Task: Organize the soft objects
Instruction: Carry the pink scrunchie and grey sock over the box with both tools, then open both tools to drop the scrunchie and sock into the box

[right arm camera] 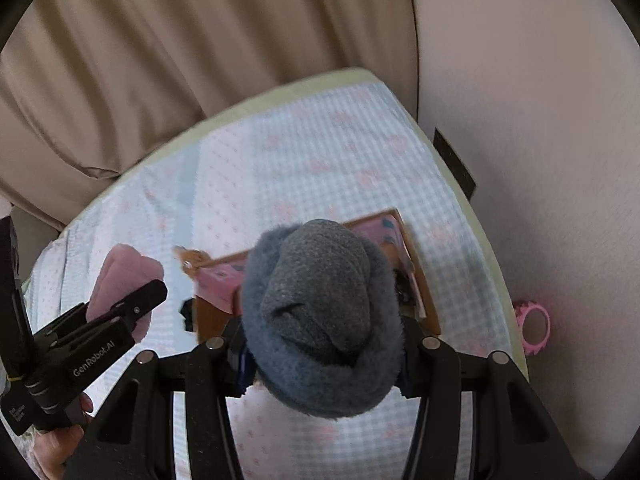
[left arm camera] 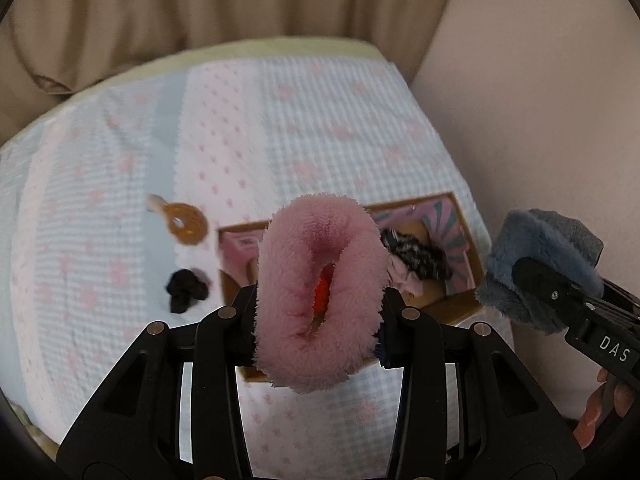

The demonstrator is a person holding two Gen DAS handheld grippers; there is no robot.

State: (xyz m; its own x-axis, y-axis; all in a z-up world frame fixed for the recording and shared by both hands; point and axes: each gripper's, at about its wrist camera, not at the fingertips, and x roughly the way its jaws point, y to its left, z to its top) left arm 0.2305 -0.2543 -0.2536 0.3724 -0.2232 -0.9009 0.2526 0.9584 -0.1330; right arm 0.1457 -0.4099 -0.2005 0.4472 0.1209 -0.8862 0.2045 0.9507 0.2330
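Observation:
My left gripper [left arm camera: 320, 316] is shut on a fluffy pink soft item [left arm camera: 318, 292] and holds it above the bed, over the near edge of an open cardboard box [left arm camera: 464, 220]. My right gripper [right arm camera: 320, 344] is shut on a fluffy blue-grey soft item [right arm camera: 320, 316], also above the box [right arm camera: 416, 276]. The blue-grey item shows at the right of the left wrist view [left arm camera: 536, 264]; the pink one shows at the left of the right wrist view [right arm camera: 120, 280]. A black-and-white soft item [left arm camera: 416, 256] lies in the box. A small black soft item [left arm camera: 186, 288] lies on the bedspread left of the box.
The bed has a pale blue and pink checked cover [left arm camera: 280, 128]. A brown ring-shaped item [left arm camera: 184, 222] lies left of the box. Beige curtains [right arm camera: 160, 60] hang behind the bed, a wall [right arm camera: 540, 120] is to the right. A pink tape roll [right arm camera: 534, 330] sits by the bed's right edge.

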